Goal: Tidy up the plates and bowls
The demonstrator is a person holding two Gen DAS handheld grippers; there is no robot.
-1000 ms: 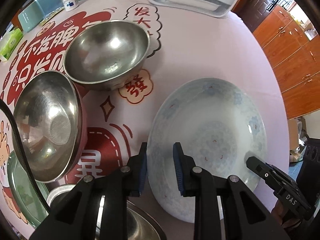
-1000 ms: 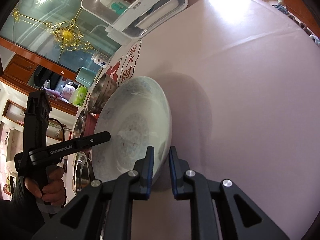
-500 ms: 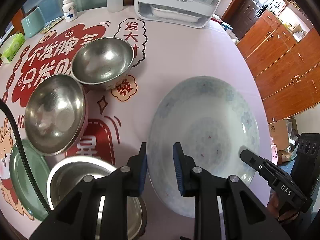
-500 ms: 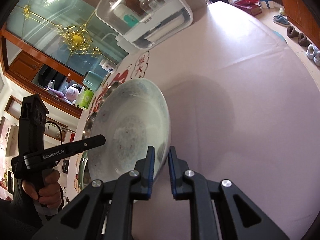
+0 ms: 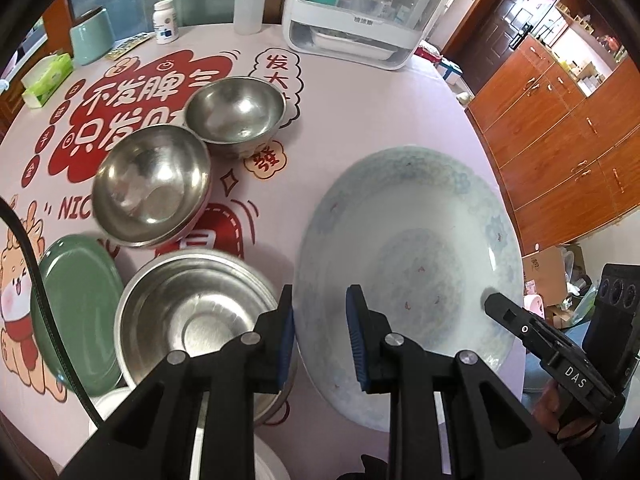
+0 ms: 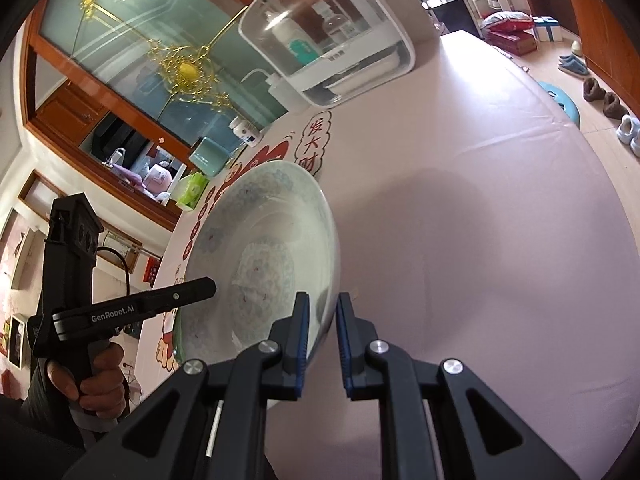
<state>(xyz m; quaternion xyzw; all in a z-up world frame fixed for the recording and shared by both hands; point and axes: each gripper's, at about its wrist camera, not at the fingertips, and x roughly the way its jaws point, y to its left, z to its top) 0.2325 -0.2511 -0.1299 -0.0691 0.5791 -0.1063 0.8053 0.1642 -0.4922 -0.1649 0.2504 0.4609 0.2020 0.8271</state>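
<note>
Since 1 s ago: large blue-floral plate [image 5: 412,240] lifted clear of tabletop [image 5: 360,112], left tool [image 5: 320,338] & right tool [image 6: 322,338] each nearly closed, pinching opposite rims; carry toward steel bowls [image 5: 154,190] / green plate [image 5: 76,280] likely next.

In the left wrist view, the large plate [image 5: 416,236] is on the right, clear of the table [image 5: 360,120]. Three steel bowls [image 5: 236,114] [image 5: 152,190] [image 5: 192,320] run in a line on the left. A small plate [image 5: 76,280] lies left of the nearest bowl. A storage box [image 5: 360,12] stands at the far edge, behind the bowls.
</note>
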